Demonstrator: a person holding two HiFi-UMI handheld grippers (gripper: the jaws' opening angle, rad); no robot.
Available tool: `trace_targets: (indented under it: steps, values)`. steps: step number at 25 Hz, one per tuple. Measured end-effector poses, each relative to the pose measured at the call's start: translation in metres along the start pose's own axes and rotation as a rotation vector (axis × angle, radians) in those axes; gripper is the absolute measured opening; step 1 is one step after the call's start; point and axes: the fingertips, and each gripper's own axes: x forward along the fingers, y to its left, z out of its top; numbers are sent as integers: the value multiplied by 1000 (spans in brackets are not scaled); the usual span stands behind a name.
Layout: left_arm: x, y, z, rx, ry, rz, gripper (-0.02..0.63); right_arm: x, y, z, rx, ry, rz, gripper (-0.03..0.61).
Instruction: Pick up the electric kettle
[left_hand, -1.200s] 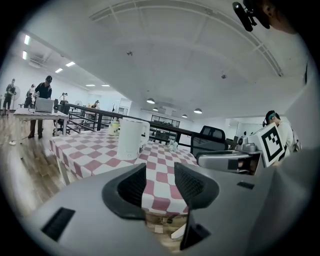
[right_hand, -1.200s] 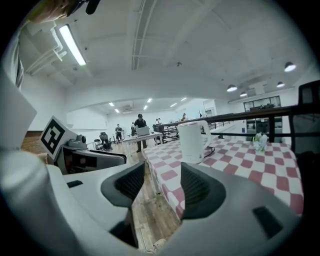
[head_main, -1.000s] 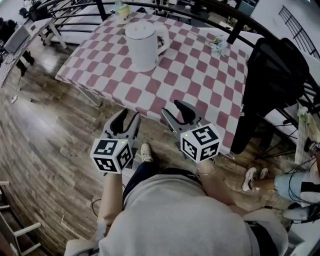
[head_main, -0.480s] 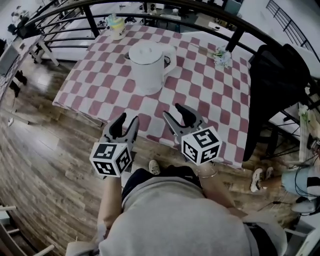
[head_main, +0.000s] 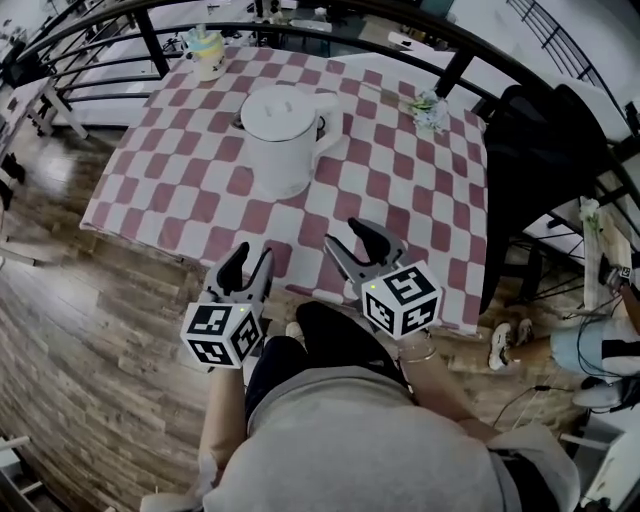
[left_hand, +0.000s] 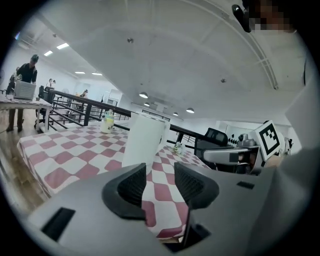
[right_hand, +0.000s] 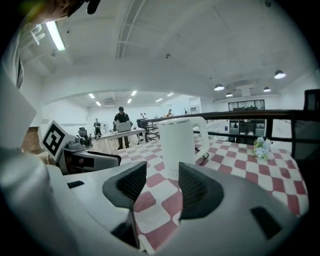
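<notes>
A wood-plank floor (head_main: 90, 300) runs under a square table with a red-and-white checked cloth (head_main: 400, 200), which stands against a curved black metal railing (head_main: 460, 72) in a large, bright, white-ceilinged room. The white cylindrical electric kettle (head_main: 285, 140) stands upright on the cloth, in the far half of the table and a little left of its middle in the head view, with its lid on and its handle turned to the right. At the far left corner sits a small pale yellow pot (head_main: 207, 50), and near the far right edge lies a little bunch of white and green flowers (head_main: 430, 105), both well apart from the kettle. A black chair draped with dark fabric (head_main: 545, 160) stands beside the table's right side. The person in a grey top (head_main: 370, 440) stands at the near edge with both grippers held side by side, pointing at the table. The left gripper (head_main: 250, 255) hangs just short of the near edge; its own view shows its jaws parted with only the checked cloth in the gap, and the kettle (left_hand: 142, 140) well ahead and apart. The right gripper (head_main: 348, 235) reaches just over the near edge, its jaws also spread and empty, with the kettle (right_hand: 180, 145) in line beyond them and untouched. Each gripper carries a black-and-white marker cube (head_main: 403, 297) at its rear.
</notes>
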Motion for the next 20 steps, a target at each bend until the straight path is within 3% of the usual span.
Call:
trace_targets:
  steps: [10, 20]
  values:
    - [38, 14, 9, -4, -2, 13, 182, 28, -49, 20, -8, 22, 1, 195]
    - [91, 42, 43, 102, -8, -1, 302, 79, -116, 37, -58, 47, 4, 196]
